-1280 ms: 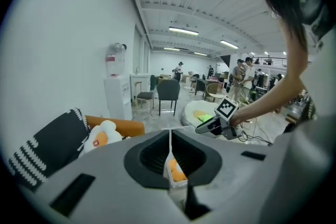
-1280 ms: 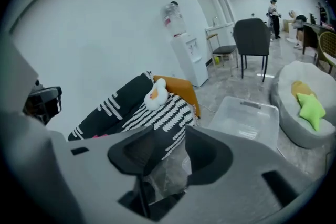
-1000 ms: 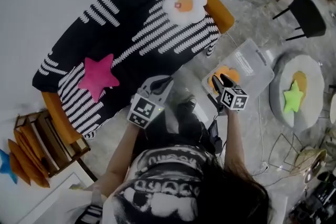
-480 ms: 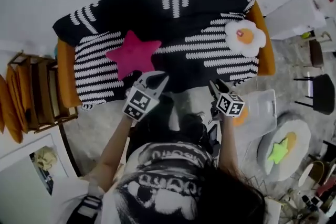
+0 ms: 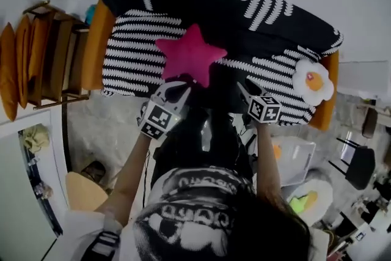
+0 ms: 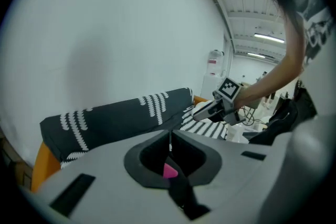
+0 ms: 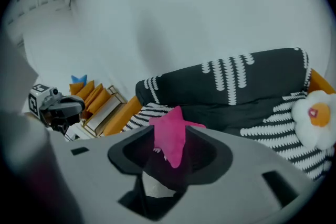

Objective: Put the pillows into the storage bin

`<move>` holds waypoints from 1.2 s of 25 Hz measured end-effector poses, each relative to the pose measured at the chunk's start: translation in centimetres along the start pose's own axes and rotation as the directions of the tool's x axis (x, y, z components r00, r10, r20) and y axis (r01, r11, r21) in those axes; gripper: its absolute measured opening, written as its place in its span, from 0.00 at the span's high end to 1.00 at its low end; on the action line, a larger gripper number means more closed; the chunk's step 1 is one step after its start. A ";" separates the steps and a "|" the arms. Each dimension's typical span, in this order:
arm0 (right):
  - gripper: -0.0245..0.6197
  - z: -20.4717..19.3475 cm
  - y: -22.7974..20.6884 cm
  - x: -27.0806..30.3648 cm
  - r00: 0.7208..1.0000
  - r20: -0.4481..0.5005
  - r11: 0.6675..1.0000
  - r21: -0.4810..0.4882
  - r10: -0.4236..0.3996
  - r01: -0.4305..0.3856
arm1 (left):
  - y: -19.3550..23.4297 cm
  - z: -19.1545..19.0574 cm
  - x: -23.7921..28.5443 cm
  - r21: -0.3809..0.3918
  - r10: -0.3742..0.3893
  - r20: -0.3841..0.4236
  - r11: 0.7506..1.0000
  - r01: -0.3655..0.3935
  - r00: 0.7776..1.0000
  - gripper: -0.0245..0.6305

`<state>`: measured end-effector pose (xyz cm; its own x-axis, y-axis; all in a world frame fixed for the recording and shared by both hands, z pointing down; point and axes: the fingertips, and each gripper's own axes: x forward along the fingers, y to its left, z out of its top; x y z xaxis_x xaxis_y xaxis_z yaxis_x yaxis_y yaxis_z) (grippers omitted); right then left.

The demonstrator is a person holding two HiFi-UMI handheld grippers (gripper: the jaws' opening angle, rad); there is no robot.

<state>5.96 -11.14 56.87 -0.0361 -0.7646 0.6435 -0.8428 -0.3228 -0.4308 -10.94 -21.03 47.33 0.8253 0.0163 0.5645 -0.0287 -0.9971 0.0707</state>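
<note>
Jaws of left gripper (image 5: 176, 90) and right gripper (image 5: 245, 90) stand apart, both empty. Star pillow (image 5: 189, 57) lies just ahead between them, nearer the left. Fried-egg pillow (image 5: 313, 79) sits well off to the right gripper's right. Storage bin (image 5: 299, 162) is behind the right gripper.

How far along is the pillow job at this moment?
Done: one orange pillow seems to lie in the storage bin. In hand: nothing; the left gripper and right gripper hover open, short of the pink star pillow on the sofa. Left: that star, the fried-egg pillow at the sofa's other end, and perhaps a green one by the bin.
</note>
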 end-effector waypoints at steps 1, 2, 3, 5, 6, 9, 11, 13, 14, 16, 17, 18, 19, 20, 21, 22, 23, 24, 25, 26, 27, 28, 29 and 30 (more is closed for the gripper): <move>0.68 0.5 0.7 1.4 1.000 -0.023 0.999 -0.027 0.018 -0.019 | 0.8 -0.5 -0.3 -0.022 0.016 -0.001 1.000 -0.016 1.000 0.94; 0.68 1.0 1.3 2.9 0.998 -0.048 0.998 -0.056 0.034 -0.037 | 1.5 -1.1 -0.6 -0.043 0.032 -0.001 0.999 -0.032 0.999 0.94; 0.67 1.3 1.9 4.4 0.996 -0.077 0.995 -0.088 0.049 -0.056 | 2.2 -1.7 -0.8 -0.066 0.048 -0.002 0.997 -0.048 0.999 0.94; 0.68 1.2 3.1 7.0 0.985 -0.154 0.983 -0.147 0.083 -0.106 | 2.8 -2.9 -1.3 -0.121 0.087 -0.010 0.989 -0.088 0.996 0.94; 0.67 1.0 3.5 8.2 0.975 -0.196 0.977 -0.168 0.102 -0.135 | 2.9 -3.5 -1.5 -0.148 0.107 -0.017 0.983 -0.109 0.994 0.94; 0.67 -0.1 4.2 11.8 0.944 -0.297 0.960 -0.191 0.141 -0.203 | 3.9 -4.7 -1.3 -0.194 0.151 -0.035 0.969 -0.155 0.988 0.94; 0.67 -0.8 4.0 14.2 0.925 -0.350 0.952 -0.204 0.146 -0.228 | 5.2 -5.1 -0.8 -0.204 0.174 -0.041 0.962 -0.179 0.984 0.94; 0.67 -1.3 3.4 16.4 0.905 -0.401 0.942 -0.223 0.146 -0.251 | 6.4 -5.4 -0.4 -0.227 0.207 -0.045 0.951 -0.212 0.977 0.94; 0.67 -1.4 3.0 17.5 0.893 -0.426 0.935 -0.235 0.146 -0.265 | 6.9 -5.4 -0.3 -0.246 0.228 -0.048 0.941 -0.233 0.972 0.94; 0.67 -1.7 1.9 19.7 0.866 -0.480 0.918 -0.264 0.139 -0.294 | 7.9 -5.5 0.2 -0.290 0.274 -0.060 0.915 -0.279 0.960 0.94; 0.67 -1.8 1.2 20.8 0.852 -0.506 0.909 -0.281 0.132 -0.308 | 8.4 -5.5 0.7 -0.312 0.292 -0.065 0.903 -0.297 0.954 0.94; 0.67 -1.9 0.3 21.8 0.839 -0.530 0.899 -0.299 0.123 -0.320 | 8.8 -5.4 1.3 -0.331 0.306 -0.067 0.891 -0.310 0.950 0.94; 0.67 -2.0 -0.6 22.8 0.827 -0.551 0.888 -0.319 0.111 -0.332 | 9.2 -5.4 2.2 -0.348 0.315 -0.069 0.881 -0.319 0.946 0.94; 0.67 -2.1 -1.6 23.9 0.817 -0.568 0.875 -0.341 0.098 -0.343 | 9.5 -5.4 3.2 -0.362 0.322 -0.070 0.874 -0.325 0.944 0.94; 0.65 -2.1 -2.7 24.9 0.809 -0.582 0.861 -0.365 0.085 -0.353 | 9.8 -5.3 4.4 -0.371 0.326 -0.073 0.868 -0.329 0.943 0.94; 0.63 -2.1 -3.8 25.9 0.803 -0.592 0.846 -0.389 0.074 -0.365 | 10.1 -5.2 5.5 -0.378 0.329 -0.075 0.864 -0.332 0.941 0.94; 0.60 -2.2 -4.9 26.8 0.796 -0.601 0.829 -0.410 0.068 -0.381 | 10.3 -5.1 6.7 -0.382 0.332 -0.078 0.861 -0.336 0.940 0.94; 0.56 -2.4 -5.9 27.6 0.788 -0.612 0.813 -0.423 0.070 -0.401 | 10.6 -5.1 7.7 -0.385 0.336 -0.082 0.858 -0.341 0.938 0.94; 0.51 -2.8 -6.8 28.4 0.777 -0.625 0.798 -0.428 0.076 -0.424 | 11.1 -5.1 8.7 -0.390 0.340 -0.085 0.853 -0.346 0.936 0.94; 0.48 -3.2 -7.6 29.0 0.762 -0.642 0.786 -0.427 0.084 -0.447 | 11.6 -5.1 9.5 -0.395 0.347 -0.087 0.848 -0.352 0.934 0.94; 0.47 -3.8 -8.1 29.6 0.743 -0.663 0.775 -0.422 0.091 -0.471 | 12.2 -5.2 10.1 -0.399 0.354 -0.088 0.844 -0.359 0.931 0.94; 0.44 -4.5 -8.5 30.1 0.721 -0.686 0.760 -0.419 0.094 -0.498 | 12.7 -5.4 10.6 -0.400 0.359 -0.092 0.841 -0.364 0.929 0.94; 0.42 -5.2 -8.7 30.6 0.696 -0.711 0.738 -0.419 0.096 -0.529 | 13.2 -5.6 10.9 -0.399 0.360 -0.099 0.840 -0.368 0.928 0.94; 0.40 -5.8 -8.7 31.1 0.669 -0.737 0.711 -0.420 0.096 -0.564 | 13.5 -5.8 11.2 -0.399 0.358 -0.109 0.839 -0.370 0.927 0.94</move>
<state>9.10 -28.83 84.28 -0.5009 -0.1320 0.8554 -0.8041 0.4365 -0.4036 -5.38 -33.88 59.38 0.6936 -0.3333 0.6386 -0.5546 -0.8128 0.1781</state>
